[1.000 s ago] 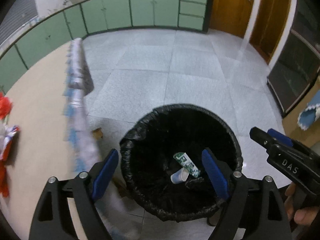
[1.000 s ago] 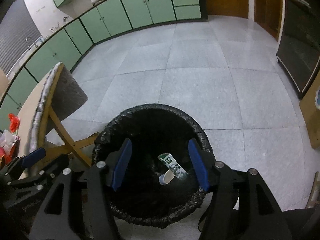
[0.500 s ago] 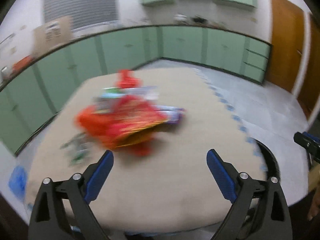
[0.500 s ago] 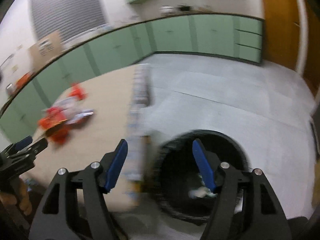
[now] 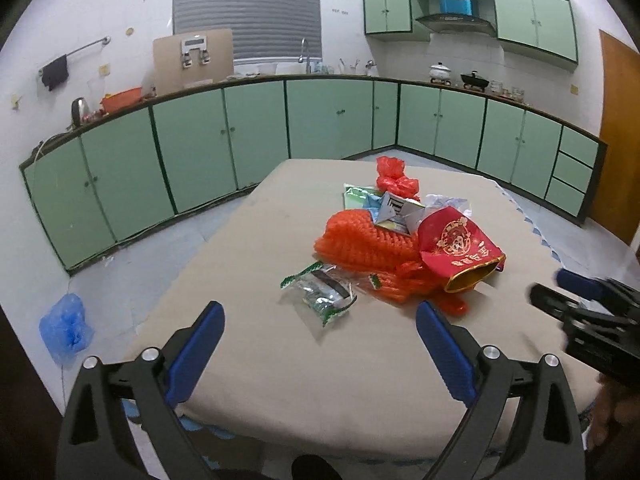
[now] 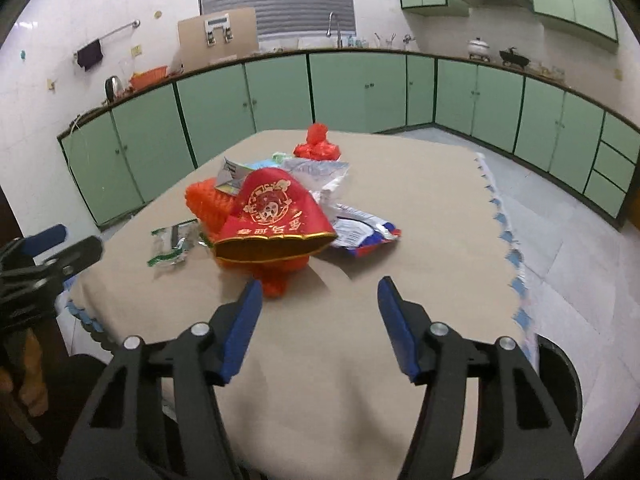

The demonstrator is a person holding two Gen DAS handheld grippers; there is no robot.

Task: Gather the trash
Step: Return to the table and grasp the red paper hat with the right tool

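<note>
I have swung my left gripper point(image 5: 320, 344) and right gripper point(image 6: 320, 320) up from the black bin, both wide apart and empty, toward the red trash pile point(image 5: 400, 236) in the middle of the beige table point(image 5: 240, 360), so more picking comes next.

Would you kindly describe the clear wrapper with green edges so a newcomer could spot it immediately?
Start at the beige table and find the trash pile in its middle. The clear wrapper lies flat at the pile's near left edge, beside the orange netting. It alone is see-through, with green-and-white trim, unlike its red and orange neighbours.
</note>
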